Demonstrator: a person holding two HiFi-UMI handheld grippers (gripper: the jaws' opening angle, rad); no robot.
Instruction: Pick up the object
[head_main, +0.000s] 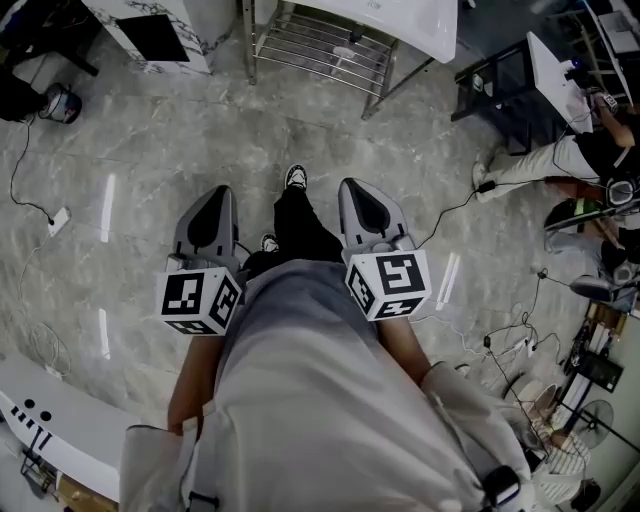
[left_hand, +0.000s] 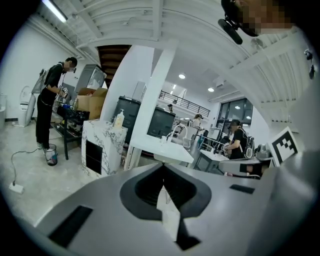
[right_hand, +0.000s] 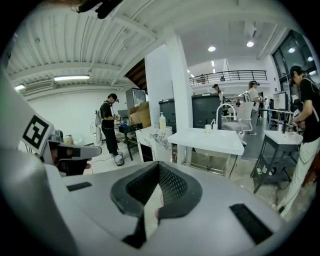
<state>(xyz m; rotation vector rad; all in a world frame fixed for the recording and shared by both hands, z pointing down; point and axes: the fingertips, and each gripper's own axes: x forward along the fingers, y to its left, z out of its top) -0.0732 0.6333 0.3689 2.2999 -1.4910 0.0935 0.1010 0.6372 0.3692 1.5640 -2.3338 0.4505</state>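
No object to pick up stands out in any view. My left gripper (head_main: 222, 192) is held out over the marble floor in front of the person's body, its jaws closed together with nothing between them; in the left gripper view its tips (left_hand: 163, 168) meet. My right gripper (head_main: 352, 186) is beside it, a little further right, also shut and empty, and its tips (right_hand: 159, 165) meet in the right gripper view. Both point forward and slightly down toward a white sink table (right_hand: 207, 141) some way ahead.
The white table (head_main: 400, 22) has a wire shelf (head_main: 320, 48) under it. A marble-patterned cabinet (left_hand: 100, 145) stands left of it. Cables and a power strip (head_main: 57, 220) lie on the floor. People stand at benches at both sides (right_hand: 109, 125), and one sits at the right (head_main: 560, 160).
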